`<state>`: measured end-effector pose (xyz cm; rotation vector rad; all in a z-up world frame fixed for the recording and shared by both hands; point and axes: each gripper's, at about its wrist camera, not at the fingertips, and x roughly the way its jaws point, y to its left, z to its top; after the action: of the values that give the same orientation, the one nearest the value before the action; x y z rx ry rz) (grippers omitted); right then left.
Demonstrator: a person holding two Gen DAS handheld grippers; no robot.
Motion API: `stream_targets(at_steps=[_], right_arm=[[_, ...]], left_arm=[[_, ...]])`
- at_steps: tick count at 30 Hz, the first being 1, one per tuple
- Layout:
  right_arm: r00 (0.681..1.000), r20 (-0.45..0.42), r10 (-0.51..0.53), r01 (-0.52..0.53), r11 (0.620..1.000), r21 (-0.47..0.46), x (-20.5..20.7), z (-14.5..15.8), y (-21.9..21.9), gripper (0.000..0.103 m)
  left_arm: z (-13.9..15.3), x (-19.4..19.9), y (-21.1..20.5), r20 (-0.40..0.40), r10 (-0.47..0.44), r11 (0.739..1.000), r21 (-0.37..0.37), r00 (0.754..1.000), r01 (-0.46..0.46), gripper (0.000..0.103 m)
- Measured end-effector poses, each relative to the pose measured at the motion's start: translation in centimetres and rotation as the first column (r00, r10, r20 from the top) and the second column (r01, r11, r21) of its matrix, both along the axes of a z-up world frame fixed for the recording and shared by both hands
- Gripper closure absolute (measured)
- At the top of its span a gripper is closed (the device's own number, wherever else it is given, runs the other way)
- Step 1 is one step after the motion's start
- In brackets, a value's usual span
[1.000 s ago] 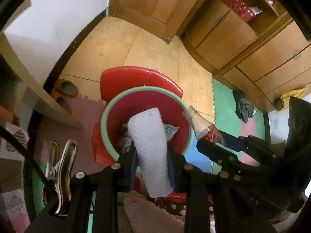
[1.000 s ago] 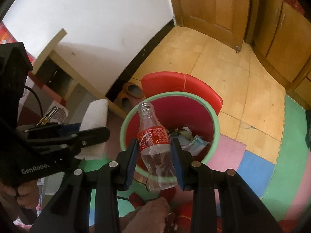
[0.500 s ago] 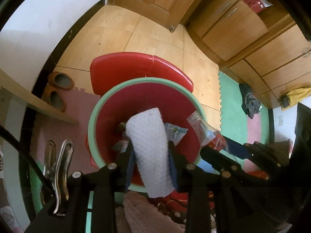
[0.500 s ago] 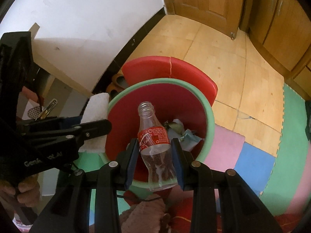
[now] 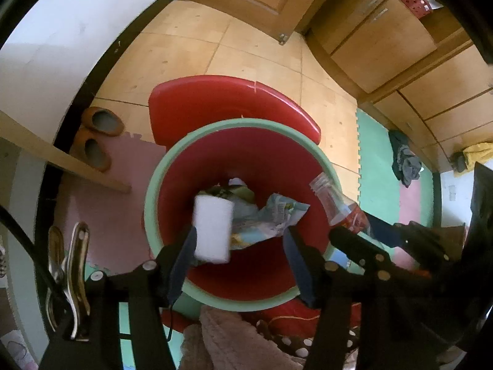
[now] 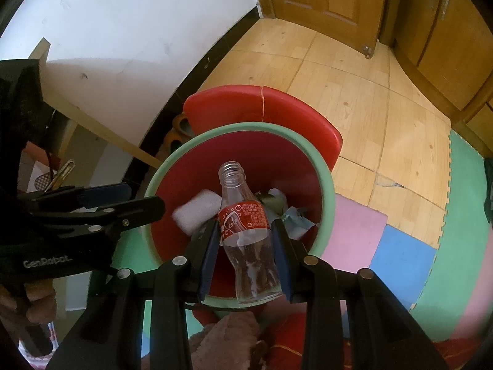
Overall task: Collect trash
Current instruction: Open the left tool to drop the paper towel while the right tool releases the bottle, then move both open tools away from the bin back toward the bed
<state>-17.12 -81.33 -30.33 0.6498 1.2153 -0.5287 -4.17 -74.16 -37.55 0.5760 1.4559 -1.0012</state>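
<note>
Two grippers hang over one bin [image 5: 154, 182], a red bucket with a pale green rim that stands on a floor of coloured foam mats, with its red lid [image 5: 215, 101] leaning behind it. The left gripper [image 5: 240, 246] points steeply down into the bin and its jaws are opening; the white tissue roll [image 5: 212, 228] is free of the pads, blurred, close beside the left finger and apart from the right one, inside the mouth of the bin. In the right wrist view the same roll [image 6: 197, 212] shows below the rim, at the left side of the bin, next to the wrappers [image 6: 292, 215] that already lie at the bottom. The right gripper [image 6: 245, 240] is clamped on a clear bottle [image 6: 246, 234] with a red label; the two blue pads press its waist, the open neck points away from the camera, and the bottle hangs above the bin opening. In the left wrist view this bottle [image 5: 336, 200] appears at the right edge of the rim. A hand [image 6: 27, 302] holds the left gripper's handle. Brown slippers [image 5: 98, 135] lie near the wall behind the bin.
</note>
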Motion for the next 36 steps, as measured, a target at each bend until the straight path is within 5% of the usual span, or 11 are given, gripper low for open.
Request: stream_targets(at_steps=[13, 17, 36], right_arm=[[1.0, -0.009, 0.01, -0.01, 1.0, -0.023, 1.4, -0.4, -0.3, 0.068], [1.0, 0.002, 0.028, -0.028, 0.999, -0.036, 1.7, -0.1, 0.1, 0.051], [0.999, 0.046, 0.028, -0.023, 0.994, -0.103, 1.9, 4.5, 1.8, 0.048]], left_arm=[[1.9, 0.6, 1.8, 0.031, 0.023, 1.0, 0.011, 0.999, -0.023, 0.041], [2.5, 0.7, 2.2, 0.031, 0.033, 0.999, 0.008, 0.999, -0.034, 0.041], [6.2, 1.2, 3.6, 0.034, 0.079, 0.995, -0.061, 0.996, -0.077, 0.041]])
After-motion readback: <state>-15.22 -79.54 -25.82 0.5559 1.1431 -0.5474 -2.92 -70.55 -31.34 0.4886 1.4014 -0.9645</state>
